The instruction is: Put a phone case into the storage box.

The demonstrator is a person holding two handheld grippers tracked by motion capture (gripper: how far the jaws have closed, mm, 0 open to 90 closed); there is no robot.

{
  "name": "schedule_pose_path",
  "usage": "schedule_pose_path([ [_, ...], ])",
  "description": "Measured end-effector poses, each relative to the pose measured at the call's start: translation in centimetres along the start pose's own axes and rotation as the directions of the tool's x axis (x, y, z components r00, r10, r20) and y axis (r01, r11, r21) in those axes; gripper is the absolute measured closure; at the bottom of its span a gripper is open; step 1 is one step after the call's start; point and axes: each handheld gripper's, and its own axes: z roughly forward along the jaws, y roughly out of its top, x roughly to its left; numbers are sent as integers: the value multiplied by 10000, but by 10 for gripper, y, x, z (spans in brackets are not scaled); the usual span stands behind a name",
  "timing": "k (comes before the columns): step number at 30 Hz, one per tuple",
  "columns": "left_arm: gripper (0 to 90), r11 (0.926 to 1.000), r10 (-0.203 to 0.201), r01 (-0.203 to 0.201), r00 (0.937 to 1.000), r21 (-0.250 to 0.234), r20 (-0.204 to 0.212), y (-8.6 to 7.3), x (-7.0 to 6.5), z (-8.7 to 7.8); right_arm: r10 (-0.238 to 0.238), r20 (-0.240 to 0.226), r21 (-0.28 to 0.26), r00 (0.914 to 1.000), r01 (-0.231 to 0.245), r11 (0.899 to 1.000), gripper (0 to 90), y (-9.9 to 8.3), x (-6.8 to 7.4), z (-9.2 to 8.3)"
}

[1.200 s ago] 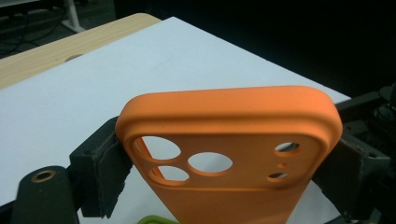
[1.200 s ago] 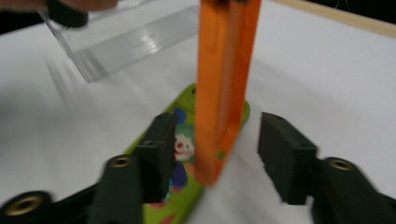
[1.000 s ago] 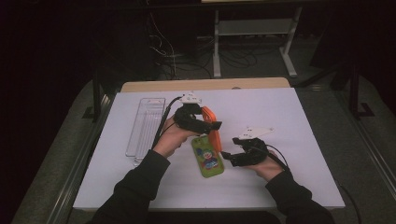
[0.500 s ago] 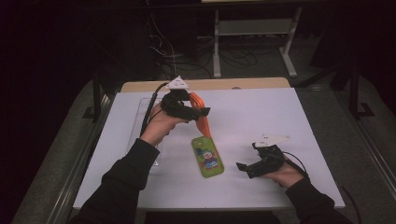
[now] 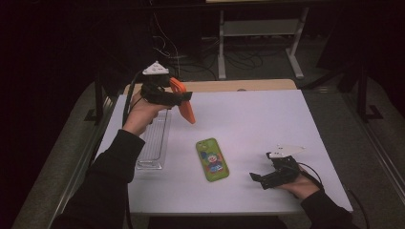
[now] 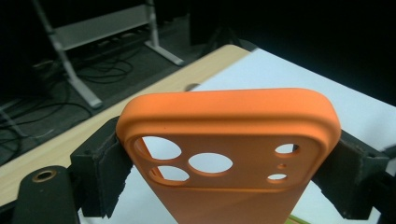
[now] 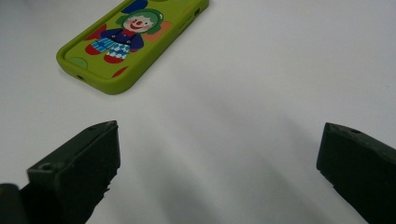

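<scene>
the left gripper (image 5: 184,98) has lifted away from the middle of the table and now hangs up over the far left part, above the far end of the clear tray (image 5: 154,143). its jaws are clamped on the two long edges of the orange case (image 5: 184,102), which has gone up with it; the camera holes show in the left gripper view (image 6: 210,164). the right gripper (image 5: 258,180) has pulled back toward the near right edge, away from the green phone (image 5: 212,159). its jaws have just been opening and now stand wide apart with nothing between them, only bare table in the gap. the phone lies flat where it lay before, clown picture up (image 7: 133,35), a little ahead of those jaws.

the table (image 5: 267,119) is white, with a wooden strip along its far edge. the room beyond is dark: a grey metal stand (image 5: 260,33), loose cables (image 5: 172,57) on the floor.
</scene>
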Motion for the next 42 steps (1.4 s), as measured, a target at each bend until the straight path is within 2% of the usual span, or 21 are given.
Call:
schedule_pose_path([
  [2, 144, 10000, 54, -53, 9998, 53, -216, 1, 8, -4, 38, 22, -3, 10000, -38, 10000, 0, 1, 1, 1],
  [8, 144, 9998, -139, 148, 9964, 99, -830, 4, 32, -13, 18, -4, 3, 10000, -18, 10000, 0, 1, 1, 3],
  [14, 143, 9992, -264, 311, 9864, 263, -1623, 6, 53, -15, 16, 52, 56, 10000, -16, 10000, 0, 1, 1, 3],
  [17, 144, 9982, -341, 433, 9784, 411, -2037, 3, 64, -14, 81, 37, 1, 10000, -81, 10000, 0, 1, 1, 2],
  [21, 143, 9956, -655, 799, 9672, 494, -2456, -2, 77, -9, 68, 39, -1, 10000, -68, 10000, 0, 1, 1, 2],
  [23, 143, 9935, -715, 934, 9566, 646, -2826, -6, 82, -6, 70, 32, 6, 10000, -70, 10000, 0, 1, 1, 2],
  [24, 143, 9929, -706, 951, 9547, 715, -2892, -7, 84, -4, 68, 36, 3, 10000, -68, 10000, 0, 1, 1, 2],
  [26, 142, 9893, -892, 1207, 9448, 818, -3152, -11, 88, 0, 51, 53, 1, 10000, -51, 10000, 0, 1, 1, 2],
  [28, 142, 9863, -970, 1352, 9384, 942, -3317, -14, 91, 3, 66, 57, -3, 10000, -66, 10000, 0, 1, 1, 2],
  [31, 142, 9817, -1101, 1584, 9253, 1060, -3629, -21, 94, 8, 70, 50, 6, 10000, -70, 10000, 0, 1, 1, 2],
  [34, 142, 9776, -1181, 1738, 9197, 1185, -3744, -28, 97, 14, 62, 37, 2, 10000, -62, 10000, 0, 1, 1, 2],
  [42, 141, 9677, -1088, 1891, 9098, 1667, -4004, -41, 102, 26, 62, 14, 19, 10000, -63, 10000, 0, 1, 1, 1],
])
